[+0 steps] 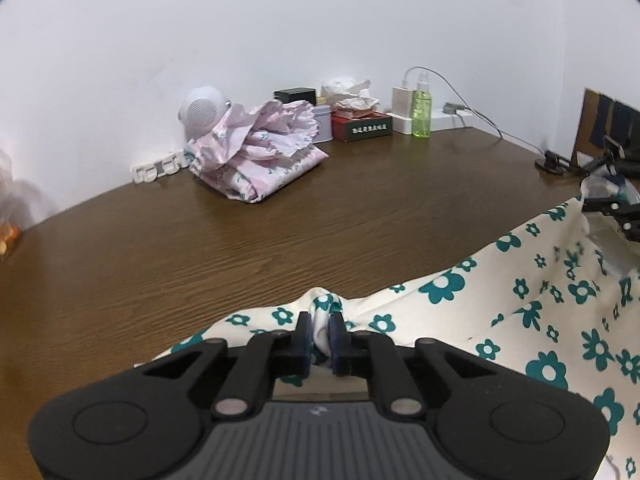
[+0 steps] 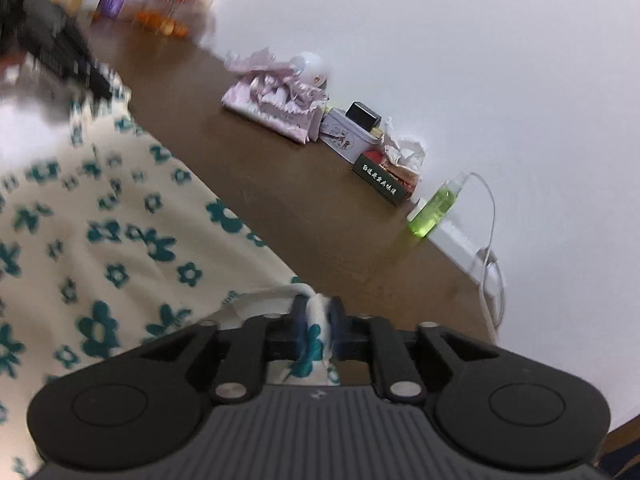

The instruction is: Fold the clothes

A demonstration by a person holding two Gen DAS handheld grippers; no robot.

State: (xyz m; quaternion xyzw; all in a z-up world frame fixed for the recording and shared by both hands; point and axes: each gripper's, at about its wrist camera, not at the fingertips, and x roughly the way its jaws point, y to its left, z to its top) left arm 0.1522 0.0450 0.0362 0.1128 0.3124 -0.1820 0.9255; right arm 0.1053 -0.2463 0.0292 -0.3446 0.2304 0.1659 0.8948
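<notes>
One wooden table [image 1: 280,220] carries the cream floral garment [image 1: 520,320] across its 5 o'clock area; a pink folded garment [image 1: 256,152] lies at 11 o'clock. Left gripper [image 1: 320,330] and right gripper [image 2: 318,320] each clench a bunched fold of the floral garment

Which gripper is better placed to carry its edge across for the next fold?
Neither clearly: the left gripper and the right gripper each have jaws shut on the floral cloth. Probably both move together.
</notes>
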